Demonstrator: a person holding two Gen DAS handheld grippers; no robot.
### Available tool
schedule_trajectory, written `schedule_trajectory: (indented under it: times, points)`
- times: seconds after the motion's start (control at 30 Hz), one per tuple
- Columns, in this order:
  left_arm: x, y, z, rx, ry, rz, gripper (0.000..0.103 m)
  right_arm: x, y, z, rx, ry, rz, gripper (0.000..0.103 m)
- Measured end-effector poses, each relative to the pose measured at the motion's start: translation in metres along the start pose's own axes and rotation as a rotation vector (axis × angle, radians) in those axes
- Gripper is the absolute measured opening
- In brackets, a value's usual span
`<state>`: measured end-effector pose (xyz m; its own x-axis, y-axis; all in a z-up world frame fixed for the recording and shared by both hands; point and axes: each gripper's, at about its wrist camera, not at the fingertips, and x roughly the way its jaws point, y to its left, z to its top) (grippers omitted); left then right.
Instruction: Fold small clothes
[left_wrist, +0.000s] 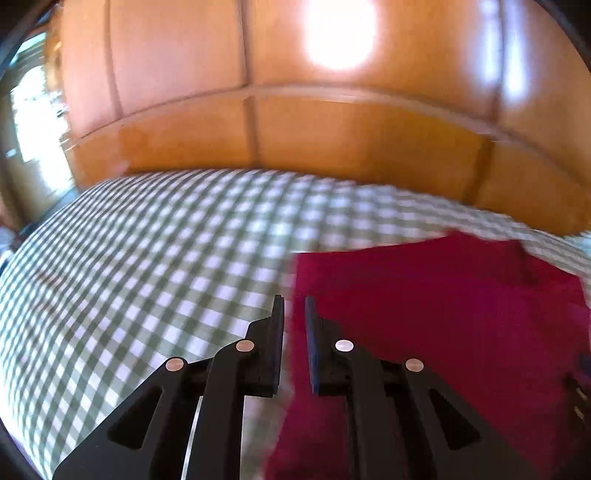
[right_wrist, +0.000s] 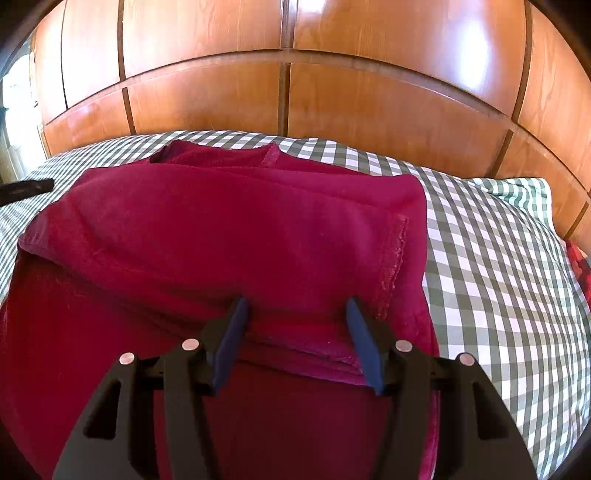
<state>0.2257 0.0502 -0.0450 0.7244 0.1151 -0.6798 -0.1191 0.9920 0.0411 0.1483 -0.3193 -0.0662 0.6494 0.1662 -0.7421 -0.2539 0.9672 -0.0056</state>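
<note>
The left wrist view is smeared with motion blur: the checked bed cover (left_wrist: 155, 258) loses its squares toward 12 o'clock, and the red garment (left_wrist: 424, 314) runs off the frame at 3 and 6 o'clock. In the right wrist view the garment (right_wrist: 240, 229) is cut off at 6 and 9 o'clock; a dark object (right_wrist: 26, 188) at 9 o'clock is too clipped to identify.

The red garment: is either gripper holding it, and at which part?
Neither. Both grippers, left and right, are open over the red garment, fingers closing on nothing.
</note>
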Motion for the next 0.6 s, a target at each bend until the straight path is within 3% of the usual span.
schedule_trajectory:
  times: [0.1,0.2,0.47,0.6]
  points:
    - [-0.016,-0.027,-0.019,0.125,0.012,-0.075,0.009,0.000,-0.001,0.000,0.002,-0.001,0.004,0.056]
    - [0.004,-0.039,-0.048,0.210,0.123,-0.027,0.009,-0.001,-0.003,0.000,0.011,-0.002,0.017,0.056]
    - [0.004,-0.038,-0.060,0.204,0.085,0.006,0.009,0.001,-0.006,-0.001,0.030,-0.001,0.038,0.056]
    - [-0.026,-0.032,-0.056,0.134,0.069,0.008,0.009,0.000,-0.004,-0.001,0.024,-0.001,0.030,0.057]
